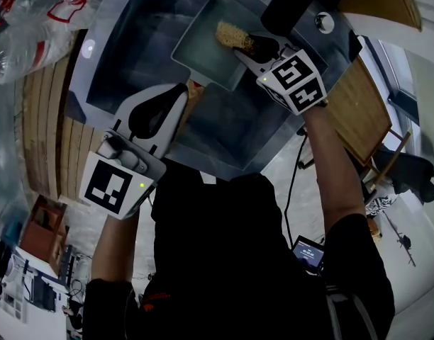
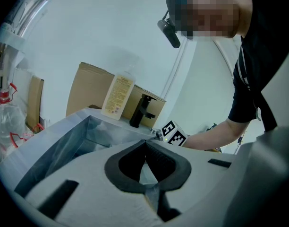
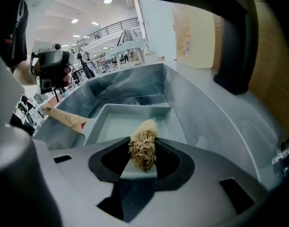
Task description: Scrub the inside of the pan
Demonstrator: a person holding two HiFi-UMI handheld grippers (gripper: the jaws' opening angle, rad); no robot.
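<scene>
A grey rectangular pan (image 1: 206,48) (image 3: 130,122) lies in the steel sink (image 1: 118,62) (image 3: 201,112), its wooden handle (image 1: 196,93) (image 3: 64,118) pointing toward my left side. My right gripper (image 1: 256,48) (image 3: 143,159) is shut on a tan fibre scrubber (image 1: 233,37) (image 3: 143,144), and the scrubber's tip hangs over the pan's near rim. My left gripper (image 1: 183,91) (image 2: 145,145) sits by the end of the handle. Its jaws meet at the tips, and its own view shows nothing between them. In that view the pan is hidden.
A black faucet (image 1: 295,6) (image 2: 140,110) (image 3: 234,41) stands at the sink's far side beside a soap bottle (image 2: 117,97) and cardboard (image 2: 88,89). A wooden counter (image 1: 362,112) flanks the sink on the right. Plastic bottles (image 1: 32,13) lie at the left.
</scene>
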